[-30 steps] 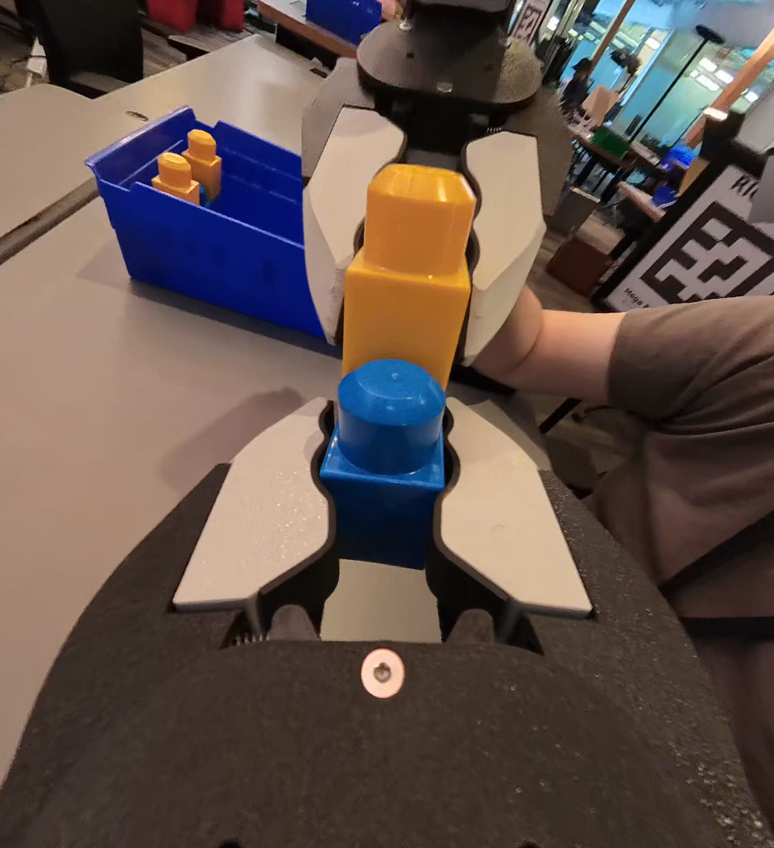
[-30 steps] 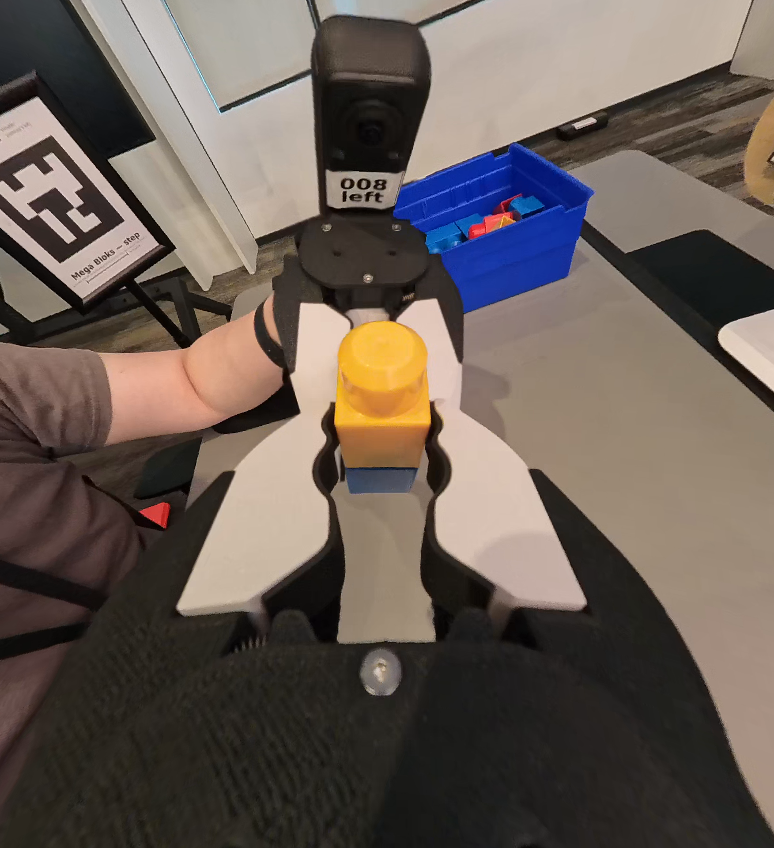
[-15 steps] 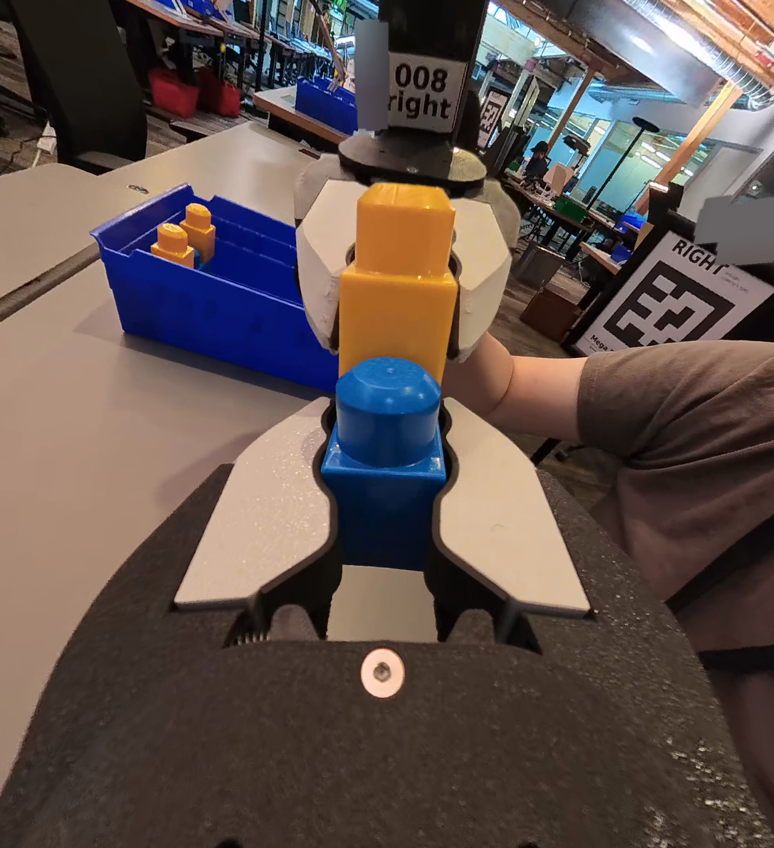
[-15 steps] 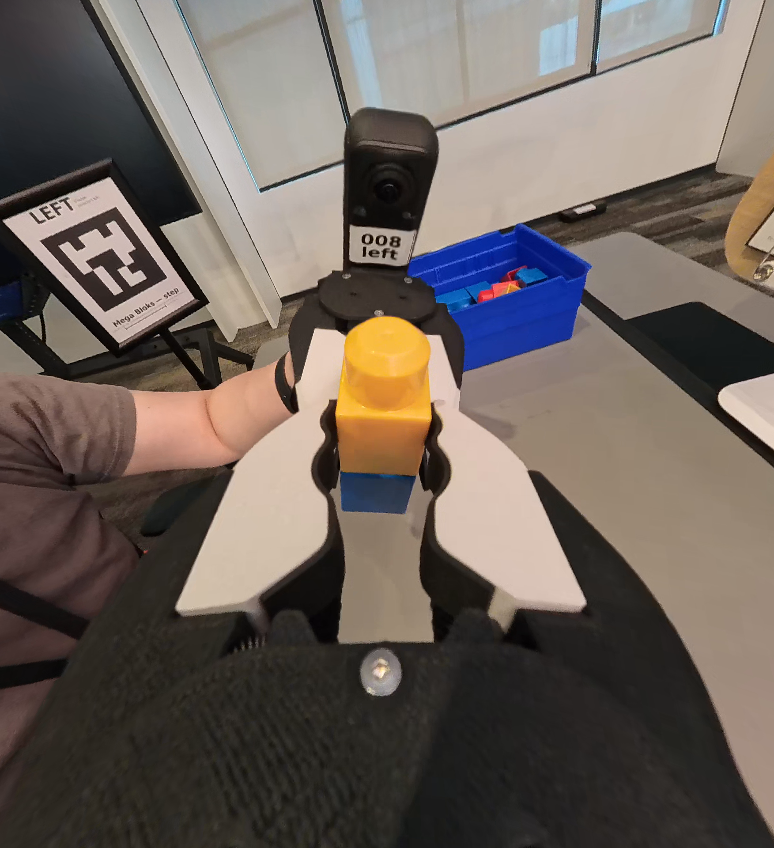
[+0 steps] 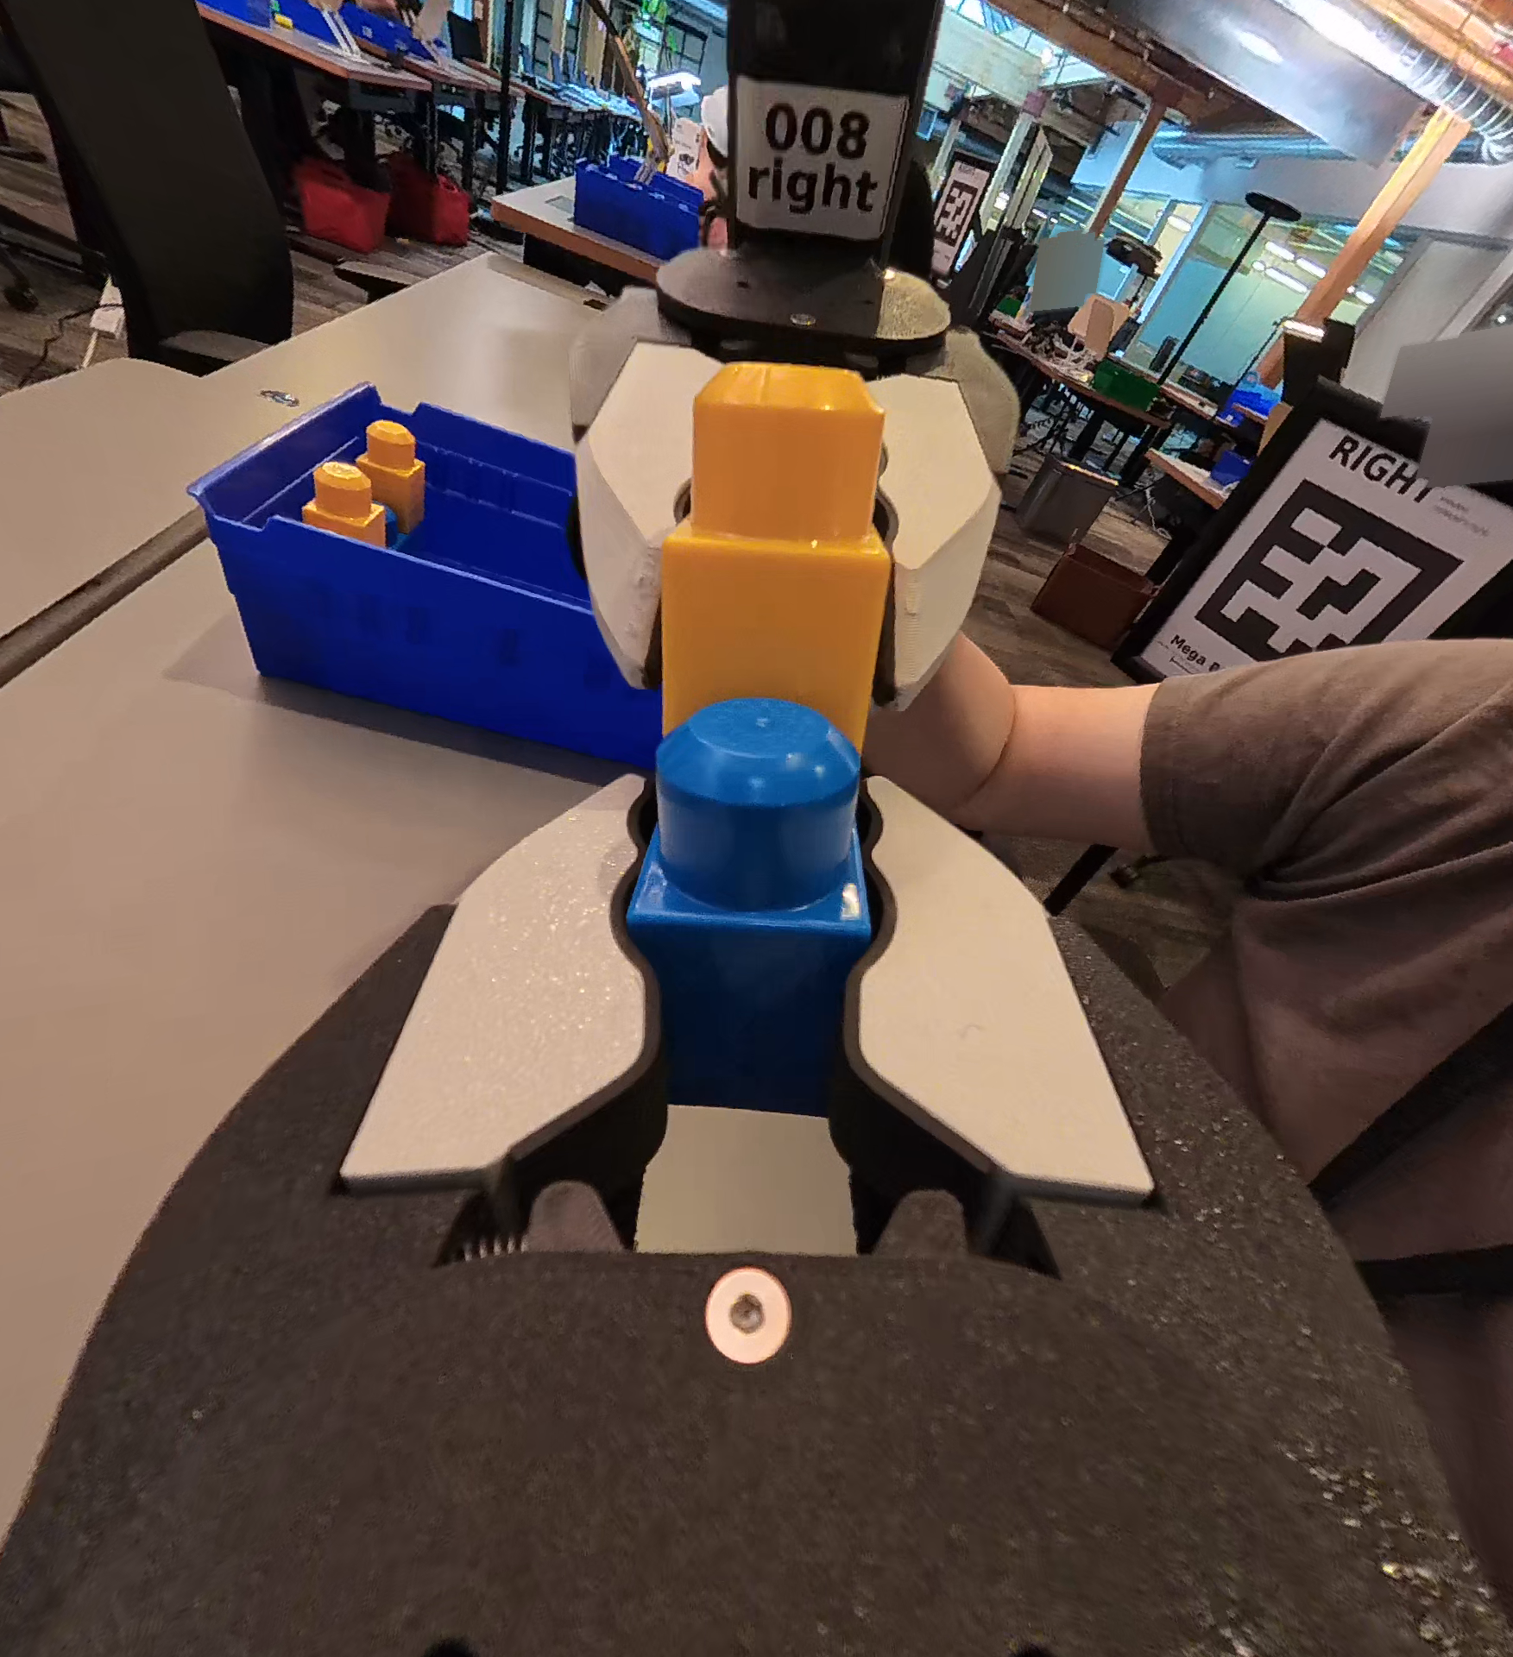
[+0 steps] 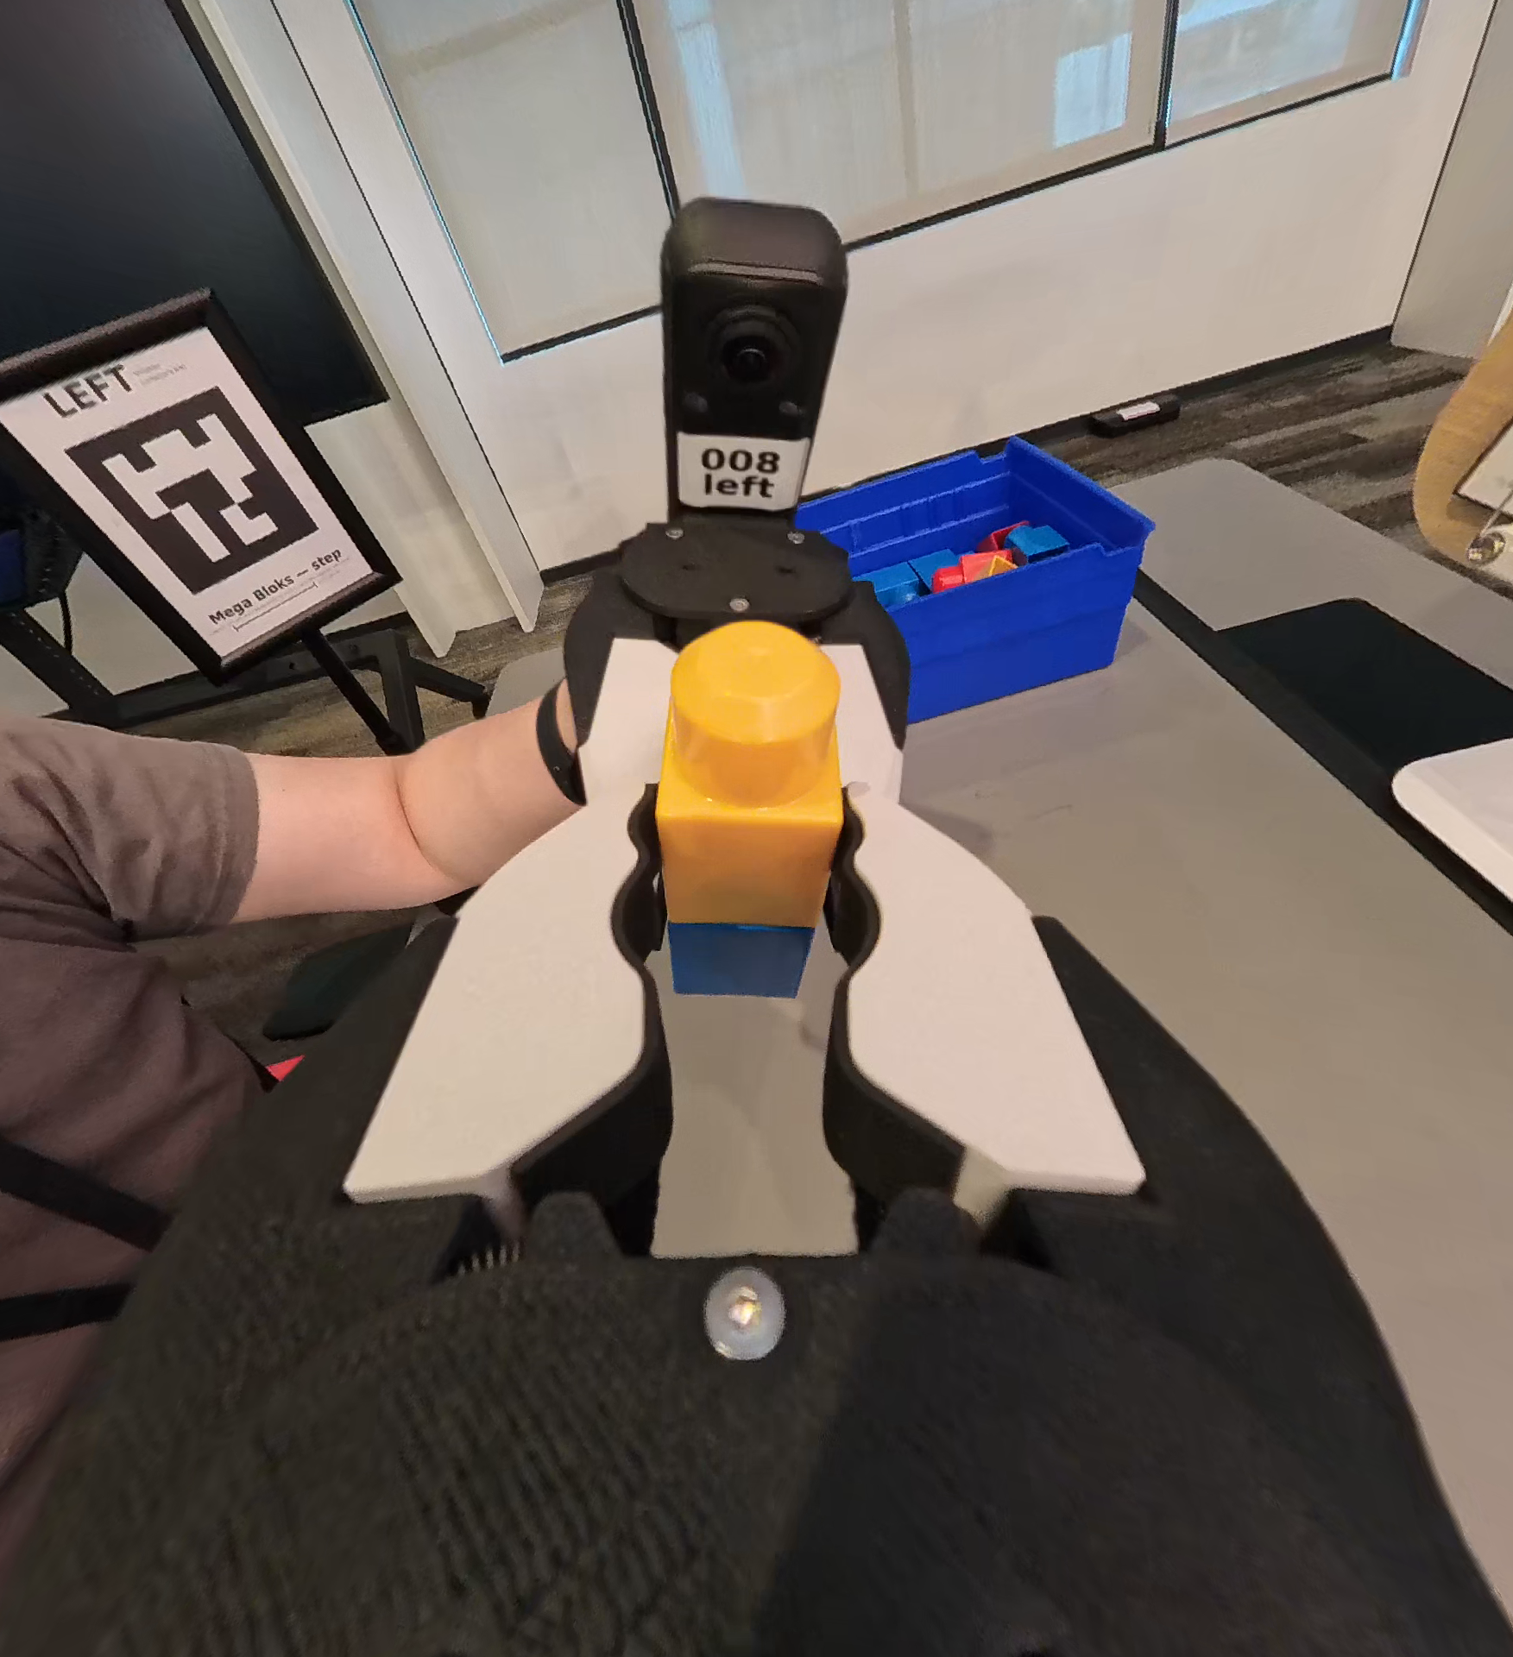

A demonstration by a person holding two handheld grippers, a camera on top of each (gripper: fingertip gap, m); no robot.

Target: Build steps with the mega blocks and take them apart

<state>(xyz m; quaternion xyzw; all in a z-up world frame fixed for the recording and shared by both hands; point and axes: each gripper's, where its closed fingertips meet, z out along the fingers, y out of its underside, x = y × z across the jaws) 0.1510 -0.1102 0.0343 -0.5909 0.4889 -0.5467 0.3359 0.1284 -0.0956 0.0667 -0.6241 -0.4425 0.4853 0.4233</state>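
Note:
My left gripper point(image 5: 752, 807) is shut on a blue block point(image 5: 748, 941), stud up. Facing it, my right gripper point(image 5: 770, 672) is shut on a yellow block point(image 5: 775, 574) that stands right behind the blue one. In the right wrist view my right gripper point(image 6: 748, 825) grips the yellow block point(image 6: 748, 807), and the blue block point(image 6: 739, 959) shows just under it. The blocks look in contact; I cannot tell whether they are joined. Both are held above the grey table point(image 5: 152, 852).
A blue bin point(image 5: 430, 619) with two yellow blocks point(image 5: 349, 507) stands on the table at the left. Another blue bin point(image 6: 1021, 619) with blue and red blocks stands at the far side. A person's arm point(image 5: 1048, 744) and sign stands border the table. My left and right fingertips are right by each other.
Both grippers keep their blocks. Both views have tilted up and drawn back, so the bins look smaller and more of the room shows. The yellow block now stands straighter behind the blue one.

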